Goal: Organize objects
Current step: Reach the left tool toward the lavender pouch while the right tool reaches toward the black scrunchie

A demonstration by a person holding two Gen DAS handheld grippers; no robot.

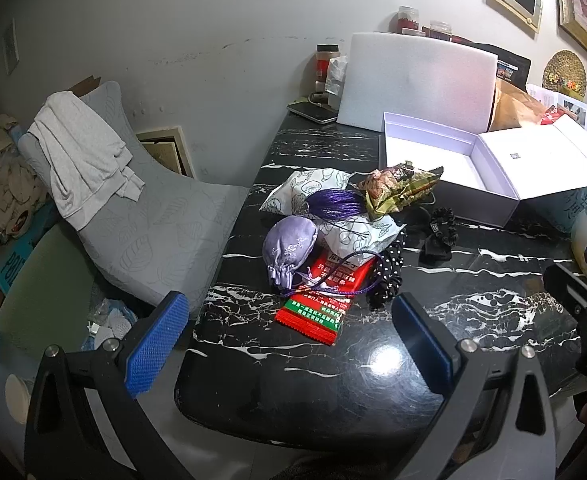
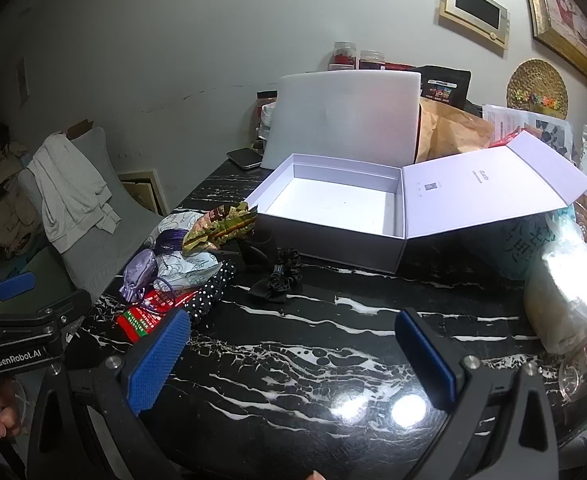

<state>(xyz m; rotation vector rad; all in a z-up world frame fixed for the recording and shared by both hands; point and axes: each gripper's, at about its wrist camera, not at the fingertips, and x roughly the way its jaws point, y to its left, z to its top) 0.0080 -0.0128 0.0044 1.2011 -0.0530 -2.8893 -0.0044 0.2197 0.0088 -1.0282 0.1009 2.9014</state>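
Red packet (image 1: 322,305) lies lengthwise toward the left gripper (image 1: 289,344); both grippers' jaws spread, empty.

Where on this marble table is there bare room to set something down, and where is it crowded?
Free: the near stretch of the table, between the pile and the white bag, and the empty box. Crowded: the left pile around the purple pouch and red packet, and the back edge behind the box.

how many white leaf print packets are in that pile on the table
2. One white leaf-print packet lies at the back of the pile, behind the purple cord; the other lies in front of it, right of the lilac pouch. More may be hidden underneath.
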